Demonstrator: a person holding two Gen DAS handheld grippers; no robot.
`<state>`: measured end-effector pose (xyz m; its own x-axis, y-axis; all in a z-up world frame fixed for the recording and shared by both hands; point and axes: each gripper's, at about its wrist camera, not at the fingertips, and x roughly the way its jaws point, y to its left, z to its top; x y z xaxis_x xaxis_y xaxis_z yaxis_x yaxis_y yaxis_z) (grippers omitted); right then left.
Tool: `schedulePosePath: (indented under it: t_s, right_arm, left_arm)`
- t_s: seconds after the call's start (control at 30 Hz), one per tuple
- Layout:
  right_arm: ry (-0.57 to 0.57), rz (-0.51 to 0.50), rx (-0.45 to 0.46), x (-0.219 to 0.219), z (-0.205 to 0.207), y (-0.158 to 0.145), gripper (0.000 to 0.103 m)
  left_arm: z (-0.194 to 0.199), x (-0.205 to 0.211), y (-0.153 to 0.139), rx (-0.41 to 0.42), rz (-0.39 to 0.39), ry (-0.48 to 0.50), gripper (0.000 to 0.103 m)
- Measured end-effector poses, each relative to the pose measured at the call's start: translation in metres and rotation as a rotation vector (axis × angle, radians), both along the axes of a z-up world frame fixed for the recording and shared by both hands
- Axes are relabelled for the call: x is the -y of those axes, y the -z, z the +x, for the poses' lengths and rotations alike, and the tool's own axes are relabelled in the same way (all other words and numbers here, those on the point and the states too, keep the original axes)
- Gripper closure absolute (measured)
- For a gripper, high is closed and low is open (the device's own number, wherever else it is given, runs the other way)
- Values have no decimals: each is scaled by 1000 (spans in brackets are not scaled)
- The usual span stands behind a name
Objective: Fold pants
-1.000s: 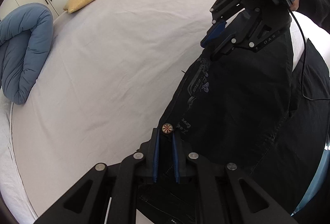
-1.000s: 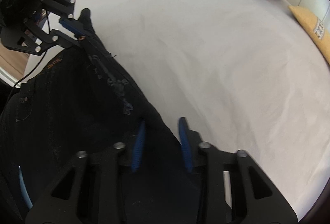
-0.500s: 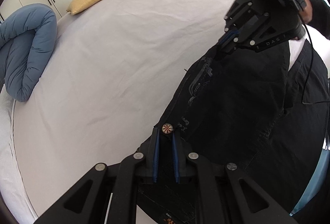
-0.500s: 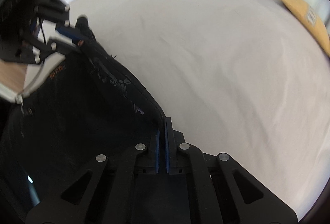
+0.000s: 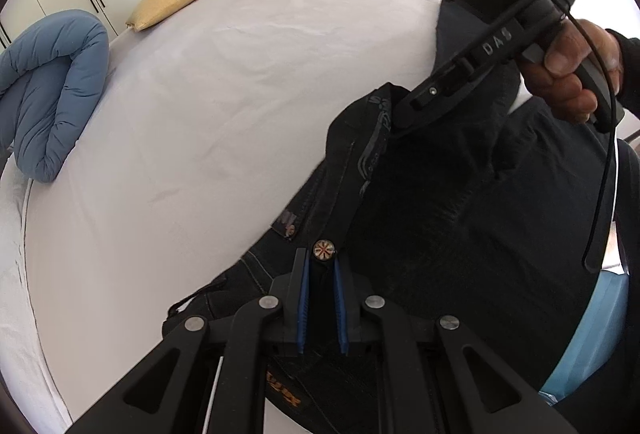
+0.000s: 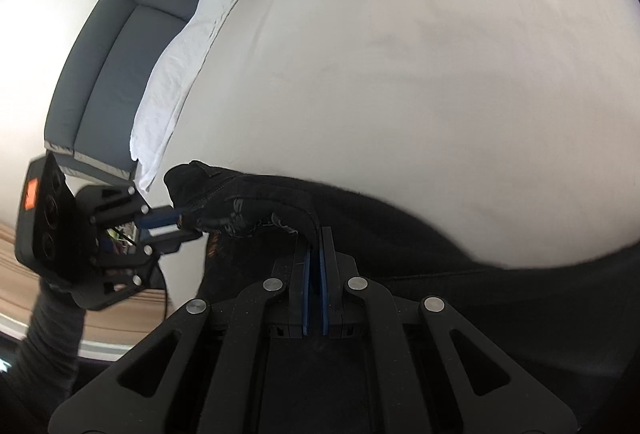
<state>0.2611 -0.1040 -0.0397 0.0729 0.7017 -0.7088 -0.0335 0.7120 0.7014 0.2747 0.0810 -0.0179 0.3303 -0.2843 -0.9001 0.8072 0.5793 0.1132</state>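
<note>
Black pants (image 5: pixel 460 194); two grippers, seemingly clamped.

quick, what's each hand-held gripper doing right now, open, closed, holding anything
Left hand-held gripper: closed on the waistband of the black pants, by the button.
Right hand-held gripper: closed on the pants' edge.
</note>
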Motion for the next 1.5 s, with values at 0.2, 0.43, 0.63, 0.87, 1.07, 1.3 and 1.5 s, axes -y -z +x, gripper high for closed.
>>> schedulePosePath:
  t_s: [0.2, 0.43, 0.63, 0.87, 1.07, 1.3, 1.5]
  right_arm:
    - [23, 66, -102, -11, -47, -12, 100]
    - [-199, -88, -25, -52, -129, -30, 100]
    - [-320, -200, 12, -103, -172, -34, 100]
    - [-481, -364, 135, -149, -220, -46, 100]
    - [-520, -406, 148, -169, -241, -38, 100]
    - [-533, -456, 184, -180, -253, -35, 100]
    - [-547, -503, 209, -178, -275, -39, 100]
  left_arm:
    - [-44, -9, 6, 5, 14, 19, 92]
    - [-92, -23, 22, -36, 54, 42, 92]
    - [-131, -27, 42, -60, 99, 72, 92]
    - [-161, -36, 50, -82, 106, 107, 92]
    - [-184, -39, 62, -79, 144, 134, 92]
    - [-203, -36, 68, -68, 161, 177, 92]
    - [-205, -29, 69, -82, 153, 180, 92]
